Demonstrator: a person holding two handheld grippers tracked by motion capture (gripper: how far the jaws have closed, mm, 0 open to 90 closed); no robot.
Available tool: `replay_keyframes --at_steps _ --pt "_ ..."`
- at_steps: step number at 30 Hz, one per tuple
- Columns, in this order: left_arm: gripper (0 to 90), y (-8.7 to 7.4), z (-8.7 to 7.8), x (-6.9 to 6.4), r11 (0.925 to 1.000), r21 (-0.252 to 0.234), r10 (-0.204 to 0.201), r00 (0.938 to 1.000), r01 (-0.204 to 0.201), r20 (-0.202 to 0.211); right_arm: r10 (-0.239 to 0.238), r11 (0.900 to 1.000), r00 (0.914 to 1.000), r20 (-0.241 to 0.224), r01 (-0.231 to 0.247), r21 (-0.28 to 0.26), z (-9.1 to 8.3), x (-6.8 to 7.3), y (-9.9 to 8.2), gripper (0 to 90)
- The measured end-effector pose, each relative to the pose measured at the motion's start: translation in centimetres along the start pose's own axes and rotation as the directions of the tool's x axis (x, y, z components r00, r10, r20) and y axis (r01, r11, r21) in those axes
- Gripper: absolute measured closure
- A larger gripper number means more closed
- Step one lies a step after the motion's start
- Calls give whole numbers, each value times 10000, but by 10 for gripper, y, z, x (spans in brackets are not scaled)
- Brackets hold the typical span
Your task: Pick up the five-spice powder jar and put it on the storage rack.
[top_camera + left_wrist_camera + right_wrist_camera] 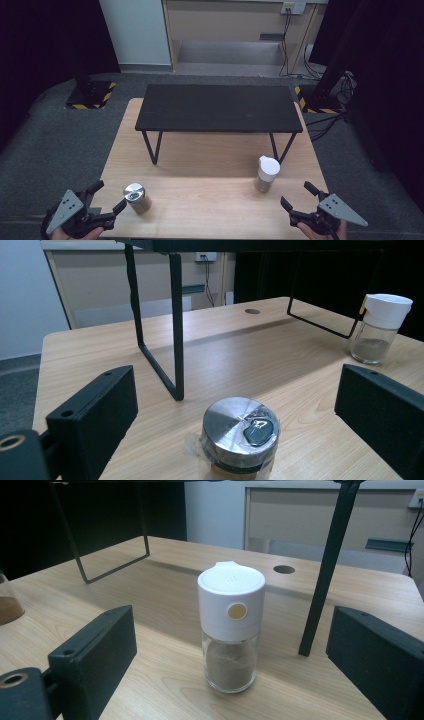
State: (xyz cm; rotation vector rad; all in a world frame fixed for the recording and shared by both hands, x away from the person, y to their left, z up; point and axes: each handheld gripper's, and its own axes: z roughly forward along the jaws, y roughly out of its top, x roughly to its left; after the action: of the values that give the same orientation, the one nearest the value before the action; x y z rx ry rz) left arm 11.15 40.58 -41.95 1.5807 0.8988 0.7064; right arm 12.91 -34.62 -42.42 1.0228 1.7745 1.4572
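- Left gripper (107, 197), near left edge of the wooden table (210, 155): jaws spread wide, nothing between the pads. The steel-lidded jar (137, 198) stands upright just beside its tips; in the left gripper view the jar (240, 437) sits low and centred between the jaws, not touched.
- Right gripper (299, 196), near right edge: jaws likewise apart and empty. The white-capped shaker (267, 173) stands upright a little ahead of it, toward the table's middle, near the rack's right leg.
- Step in hand, as I judge it: each gripper lining up on its own container. Best to bring the pads onto the glass body below the cap, level, so neither container tips.
- Right gripper view: shaker (231, 632) centred between the jaws, well clear of both.
- Hands low at the bottom edge, both grippers pointing forward and slightly inward, roughly level.
- Farther back: black rack (219, 107), top bare.
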Motion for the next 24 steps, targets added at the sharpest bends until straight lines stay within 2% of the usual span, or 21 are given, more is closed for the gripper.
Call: replay_keyframes --at_steps 19,24 --pt "18 -1 0 -1 9999 129 38 9999 -39 122 -167 9999 9998 -138 167 -27 1 -1 -1 65" --pt "18 -2 -1 -1 10000 9 40 9999 -41 137 -173 9998 9997 -184 172 -39 1 -1 -1 66"
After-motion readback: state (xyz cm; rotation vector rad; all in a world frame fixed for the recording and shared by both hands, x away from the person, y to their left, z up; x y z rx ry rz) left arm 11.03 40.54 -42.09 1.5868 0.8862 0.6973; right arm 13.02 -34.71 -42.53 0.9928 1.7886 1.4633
